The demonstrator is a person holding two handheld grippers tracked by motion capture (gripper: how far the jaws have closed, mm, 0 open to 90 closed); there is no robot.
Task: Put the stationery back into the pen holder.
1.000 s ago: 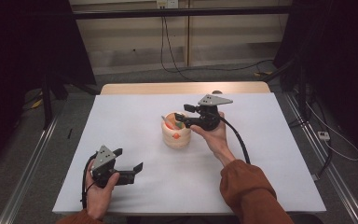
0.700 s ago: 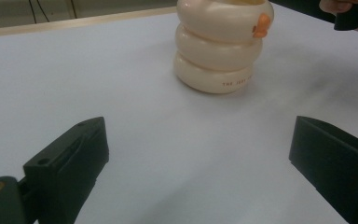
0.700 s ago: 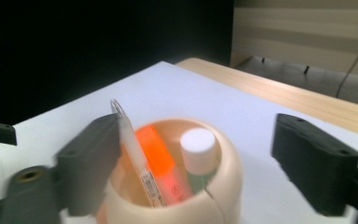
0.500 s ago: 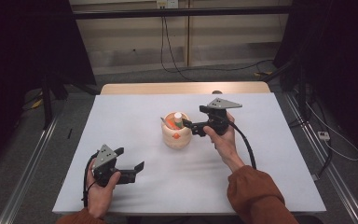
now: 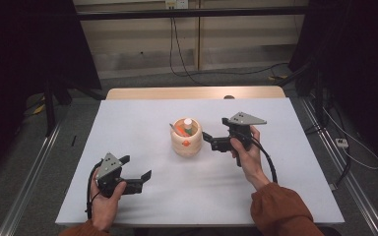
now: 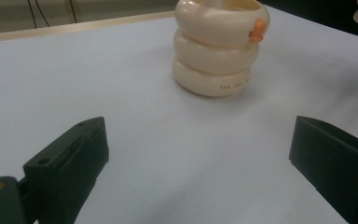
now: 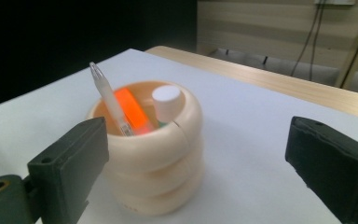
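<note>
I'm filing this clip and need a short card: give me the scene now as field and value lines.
surface: white table
holder: cream ringed pen holder, upright, mid-table
contents: clear pen, orange marker, white-capped item
right tongs: open, jaws have just been opening, nothing between them, just right of the holder
left tongs: open, empty, near the table's front left

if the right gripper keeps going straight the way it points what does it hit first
Most likely the cream ringed pen holder: it stands just ahead of the right gripper, whose jaws are open and empty. It sits slightly toward one jaw, so contact might be glancing.
</note>
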